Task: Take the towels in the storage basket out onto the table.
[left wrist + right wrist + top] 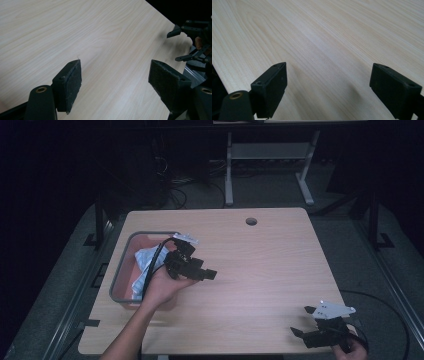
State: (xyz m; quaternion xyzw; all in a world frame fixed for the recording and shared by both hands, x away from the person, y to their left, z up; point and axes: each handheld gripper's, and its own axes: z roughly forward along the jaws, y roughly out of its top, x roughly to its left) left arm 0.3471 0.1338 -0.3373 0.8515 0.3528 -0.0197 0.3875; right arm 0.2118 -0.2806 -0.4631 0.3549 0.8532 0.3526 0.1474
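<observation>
High view: left gripper point(209, 274) and right gripper point(305, 321) both stand apart, empty; the crumpled cloth point(146, 262) in the left-side bin point(121, 265) looks soft and light, so pinch a raised fold.

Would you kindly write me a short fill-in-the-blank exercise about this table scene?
1. The left gripper has its jaws ____.
2. The bin sits at the table's ____ edge in the high view.
3. Crumpled pale material lies ____ the bin.
4. The right gripper is near the table's ____ corner in the high view.

Missing words: open; left; inside; bottom right
</observation>
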